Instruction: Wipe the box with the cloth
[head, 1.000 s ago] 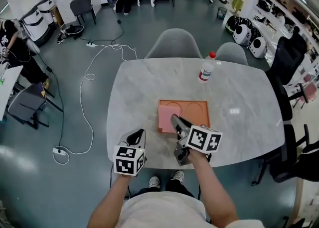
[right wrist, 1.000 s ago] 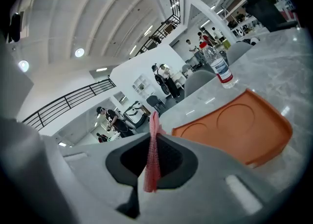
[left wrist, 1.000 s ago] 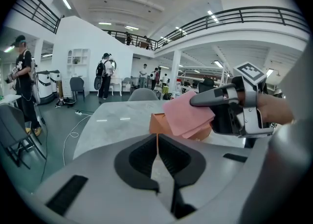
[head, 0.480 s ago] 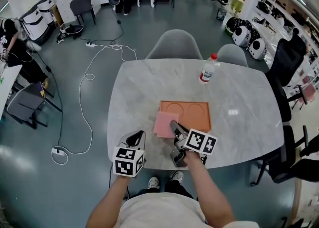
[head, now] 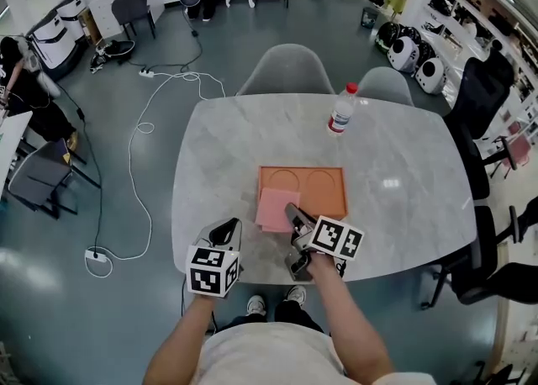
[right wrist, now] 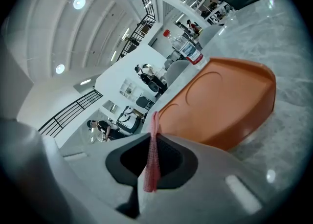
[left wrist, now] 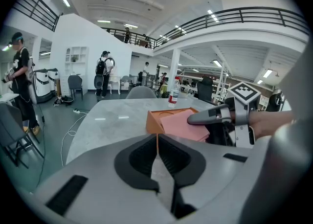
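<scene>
An orange box [head: 315, 186] with two round recesses lies on the marble table [head: 403, 165]. A pink cloth [head: 274, 208] covers its near left corner and hangs over the edge. My right gripper [head: 293, 212] is shut on the cloth's near right edge; in the right gripper view the cloth [right wrist: 152, 162] is a thin pink strip pinched between the jaws, with the box [right wrist: 220, 105] just beyond. My left gripper [head: 224, 227] stays shut and empty at the table's near edge, left of the cloth. The left gripper view shows the box [left wrist: 154, 122], the cloth [left wrist: 180, 124] and the right gripper [left wrist: 195, 118].
A plastic bottle with a red cap [head: 340, 110] stands at the far side of the table. Two grey chairs [head: 286, 72] sit behind the table. Cables and a power strip [head: 97, 255] lie on the floor to the left.
My right gripper has dragged the cloth toward me and to the left, from on the box's left part to overhanging its near left corner. The left gripper has barely moved.
</scene>
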`<state>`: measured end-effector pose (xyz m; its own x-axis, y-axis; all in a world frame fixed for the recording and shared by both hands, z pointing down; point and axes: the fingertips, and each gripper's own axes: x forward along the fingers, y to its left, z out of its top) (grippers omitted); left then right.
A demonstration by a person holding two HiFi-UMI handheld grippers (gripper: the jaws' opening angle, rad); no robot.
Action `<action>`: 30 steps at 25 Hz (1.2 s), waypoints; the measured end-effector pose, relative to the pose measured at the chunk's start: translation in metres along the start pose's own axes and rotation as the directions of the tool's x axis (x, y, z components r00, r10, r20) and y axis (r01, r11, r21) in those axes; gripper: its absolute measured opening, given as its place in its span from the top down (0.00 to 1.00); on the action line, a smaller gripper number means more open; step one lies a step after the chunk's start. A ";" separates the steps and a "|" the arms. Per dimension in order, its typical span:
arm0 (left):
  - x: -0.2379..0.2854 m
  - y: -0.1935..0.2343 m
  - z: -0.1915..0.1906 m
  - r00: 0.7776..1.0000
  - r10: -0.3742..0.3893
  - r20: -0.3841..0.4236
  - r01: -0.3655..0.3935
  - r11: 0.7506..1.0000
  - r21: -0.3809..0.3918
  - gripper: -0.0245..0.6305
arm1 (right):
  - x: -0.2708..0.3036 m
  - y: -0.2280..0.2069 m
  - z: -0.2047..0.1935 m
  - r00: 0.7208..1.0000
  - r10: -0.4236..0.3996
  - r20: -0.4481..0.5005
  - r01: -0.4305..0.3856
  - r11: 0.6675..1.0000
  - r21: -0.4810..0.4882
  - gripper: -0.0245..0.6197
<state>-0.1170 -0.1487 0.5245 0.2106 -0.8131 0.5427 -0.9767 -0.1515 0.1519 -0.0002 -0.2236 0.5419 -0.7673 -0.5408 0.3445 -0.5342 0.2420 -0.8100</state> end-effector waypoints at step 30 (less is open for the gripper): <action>0.045 -0.062 0.019 0.996 -0.089 -0.017 0.090 0.995 0.044 0.94 | -0.075 -0.072 0.054 0.985 -0.143 0.101 0.145 0.989 -0.015 0.94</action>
<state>-0.0482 -0.1861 0.5239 0.2977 -0.7867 0.5408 -0.9546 -0.2489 0.1635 0.1153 -0.2439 0.5482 -0.6433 -0.6485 0.4068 -0.6452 0.1734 -0.7440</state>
